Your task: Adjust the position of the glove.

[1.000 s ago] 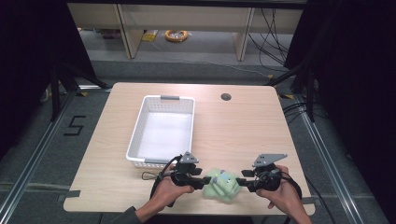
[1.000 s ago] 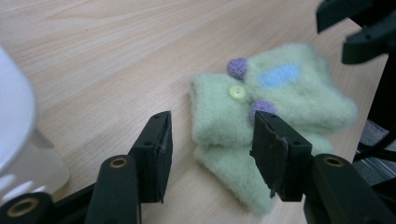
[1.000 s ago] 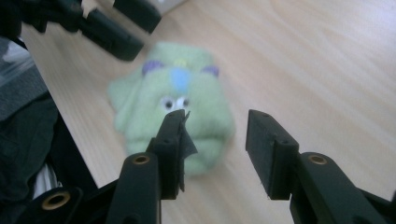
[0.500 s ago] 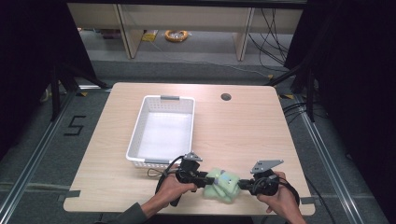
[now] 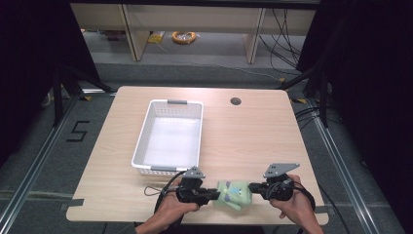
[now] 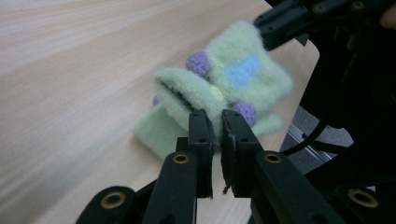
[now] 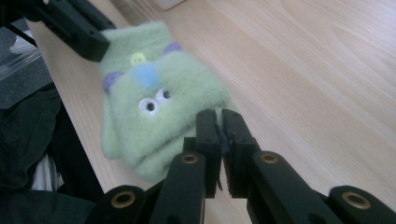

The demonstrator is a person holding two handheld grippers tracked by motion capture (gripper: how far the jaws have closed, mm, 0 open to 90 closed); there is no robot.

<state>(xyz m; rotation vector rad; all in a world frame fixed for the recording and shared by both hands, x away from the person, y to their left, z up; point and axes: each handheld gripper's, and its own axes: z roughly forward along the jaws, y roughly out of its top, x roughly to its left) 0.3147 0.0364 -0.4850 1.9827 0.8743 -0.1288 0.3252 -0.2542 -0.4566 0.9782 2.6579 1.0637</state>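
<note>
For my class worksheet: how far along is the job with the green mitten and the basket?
Done: both tools, left tool and right tool, are shut on the green mitten at the table's near edge. In hand: holding it between them. Left: nothing lies in the white basket yet.

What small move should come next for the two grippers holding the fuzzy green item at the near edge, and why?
Probably lift together and carry toward the white basket. The left gripper and the right gripper are each shut on an opposite end of the green monster mitten, which sits near the table's near edge, and the basket looks empty just beyond it.
</note>
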